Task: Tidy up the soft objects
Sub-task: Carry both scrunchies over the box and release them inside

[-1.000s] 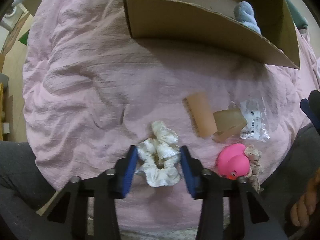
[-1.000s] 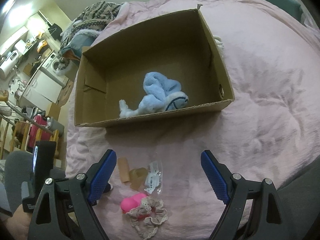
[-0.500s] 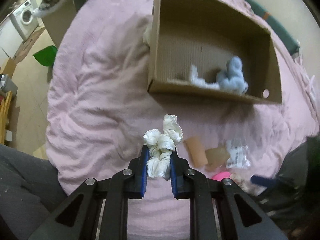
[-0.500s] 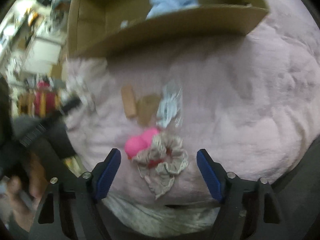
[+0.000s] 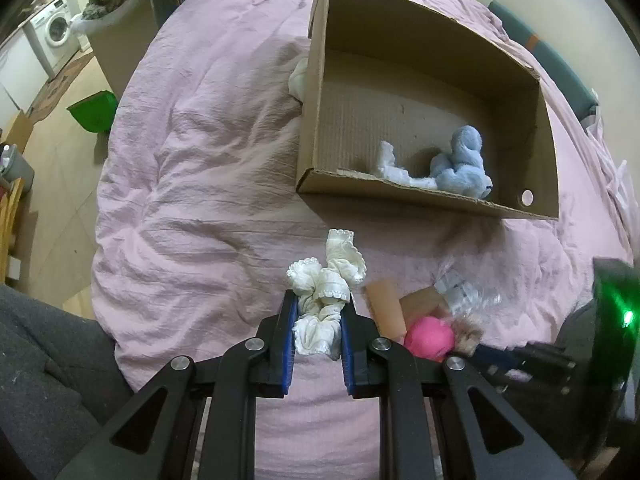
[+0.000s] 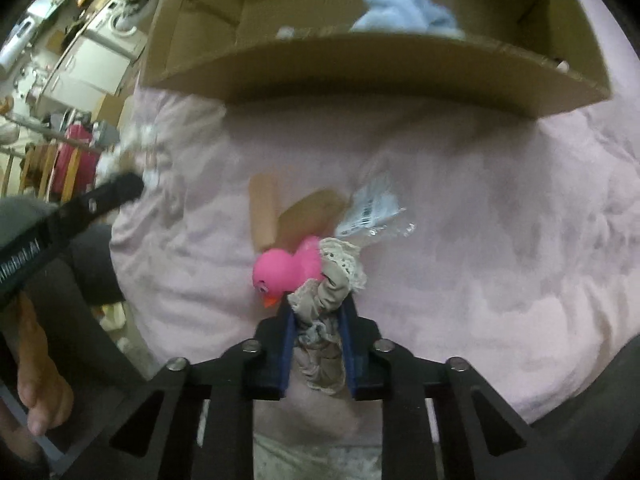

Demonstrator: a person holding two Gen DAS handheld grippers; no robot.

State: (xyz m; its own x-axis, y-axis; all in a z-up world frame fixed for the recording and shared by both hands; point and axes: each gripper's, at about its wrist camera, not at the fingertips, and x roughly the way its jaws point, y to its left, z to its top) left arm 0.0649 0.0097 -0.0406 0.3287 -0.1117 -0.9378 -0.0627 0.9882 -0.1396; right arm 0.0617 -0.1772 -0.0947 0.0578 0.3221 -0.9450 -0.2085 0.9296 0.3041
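Observation:
My left gripper (image 5: 318,304) is shut on a white frilly scrunchie (image 5: 324,280) and holds it above the pink bedspread (image 5: 208,184). In the right wrist view my right gripper (image 6: 318,308) is closing its jaws on a beige lace scrunchie (image 6: 336,280), and the pads press on it. The scrunchie lies against a pink rubber duck (image 6: 286,268). Beyond stands an open cardboard box (image 5: 400,196) with a light blue plush toy (image 5: 460,164) inside. The box (image 6: 380,72) shows in the right view too.
A cardboard tube (image 6: 262,212), a brown tape roll (image 6: 308,212) and a clear plastic packet (image 6: 372,208) lie just past the duck. A white cloth (image 5: 298,80) sits by the box's left wall. The bed edge drops to the floor at left, with a green bin (image 5: 94,110).
My left gripper closed on the white scrunchie and lifted it off the bed. My right gripper came down over the beige scrunchie and its jaws went from wide open to gripping it.

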